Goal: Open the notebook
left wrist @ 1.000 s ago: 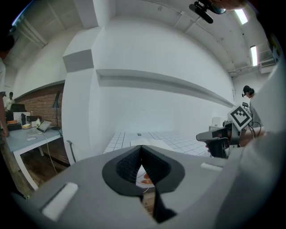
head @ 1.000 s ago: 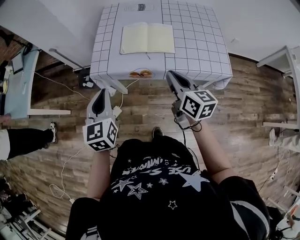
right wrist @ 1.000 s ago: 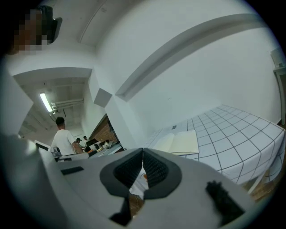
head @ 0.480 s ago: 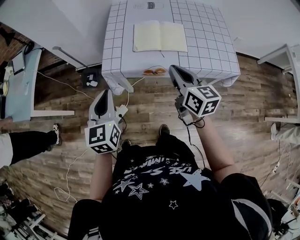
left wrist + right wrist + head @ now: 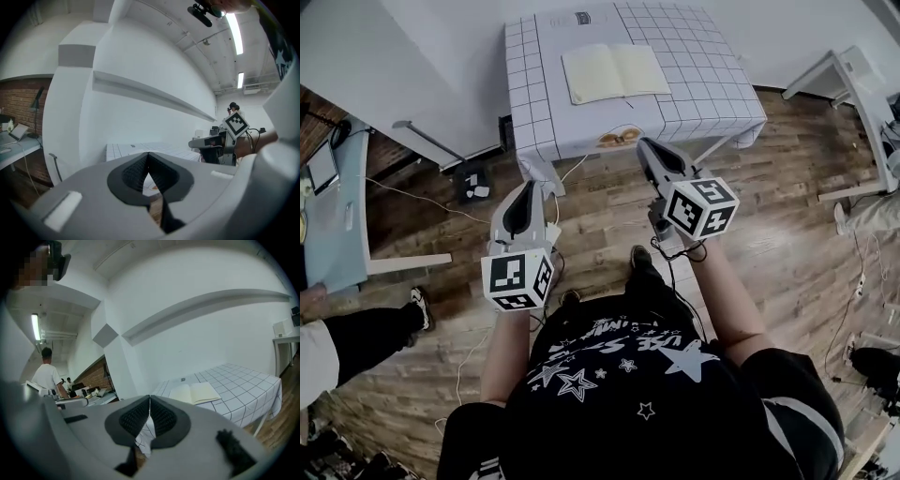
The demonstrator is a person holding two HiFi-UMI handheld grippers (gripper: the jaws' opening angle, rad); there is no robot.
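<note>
- Since the notebook (image 5: 615, 72) lies flat on the gridded table (image 5: 712, 84) with both cream pages spread, I judge the opening itself done. The step in hand looks like standing off from the table.
- My left gripper (image 5: 526, 185) has its jaws closed together, pads meeting, with nothing between them. It hangs over the wooden floor (image 5: 600, 216), well apart from the table's near edge.
- My right gripper (image 5: 647, 145) is likewise pinched closed and empty. Its tip is near the table's front edge but not over the notebook.
- Neither gripper touches the notebook, which sits toward the far side of the table, roughly centred.
- If anything remains, I think the next move calls only for holding both grippers clear of the pages. Should a page need pressing flat, I would have to step in and reach across the table first.
</note>
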